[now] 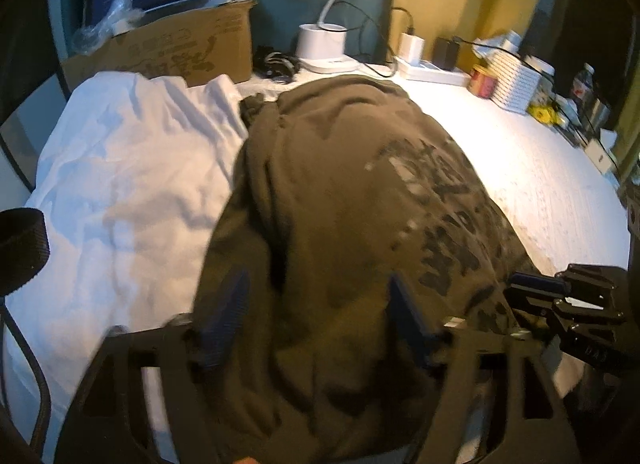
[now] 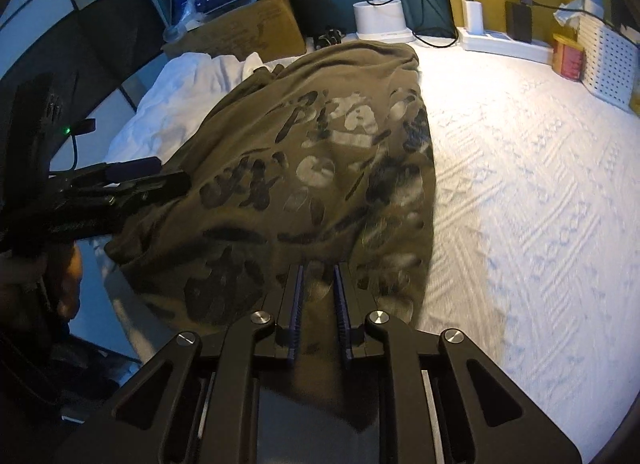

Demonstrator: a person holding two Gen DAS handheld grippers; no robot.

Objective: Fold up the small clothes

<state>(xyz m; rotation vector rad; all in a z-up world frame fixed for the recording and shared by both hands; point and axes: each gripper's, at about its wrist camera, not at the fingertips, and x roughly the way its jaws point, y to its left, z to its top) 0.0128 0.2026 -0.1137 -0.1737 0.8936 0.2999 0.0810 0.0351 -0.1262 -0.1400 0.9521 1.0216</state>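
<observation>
Olive shirt long axis runs away; right hand-held gripper pinching near hem, left hand-held gripper spread.

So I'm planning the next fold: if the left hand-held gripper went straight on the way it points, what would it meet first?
Probably the olive printed shirt: it fills the open gap of the left hand-held gripper. Depth is unclear.

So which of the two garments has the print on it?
The olive-brown shirt, lying over the plain white garment. It carries dark lettering and pale shapes across its front; the white one beside it shows only wrinkles.
</observation>
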